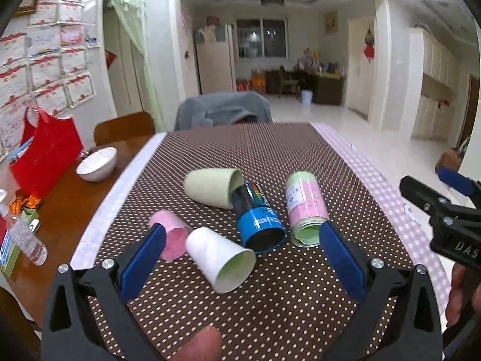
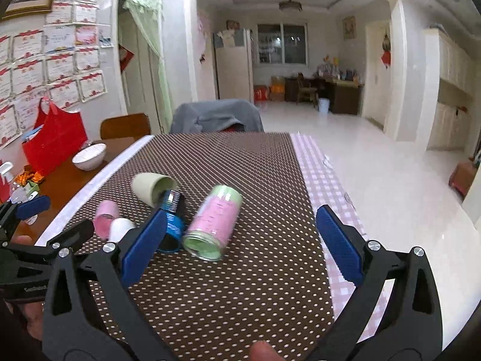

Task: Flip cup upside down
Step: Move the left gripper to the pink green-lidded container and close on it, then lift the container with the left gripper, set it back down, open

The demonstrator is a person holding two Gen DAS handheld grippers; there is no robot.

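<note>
Several cups lie on their sides on the brown dotted mat (image 1: 270, 300). A white paper cup (image 1: 219, 258) lies nearest, mouth toward me. Beside it are a pink cup (image 1: 171, 234), a pale green cup (image 1: 210, 189), a blue and black cup (image 1: 258, 222) and a pink and green glass jar (image 1: 305, 207). My left gripper (image 1: 240, 234) is open above the white cup. My right gripper (image 2: 240, 219) is open above the jar (image 2: 213, 222). The blue cup (image 2: 173, 219) and pale green cup (image 2: 153, 188) lie left of the jar.
A white bowl (image 1: 96, 164), a red bag (image 1: 45, 153) and a water bottle (image 1: 27, 237) stand on the wooden table at left. A chair with a grey garment (image 1: 222, 109) stands at the far end. The checked cloth's right edge (image 1: 405, 210) drops to the floor.
</note>
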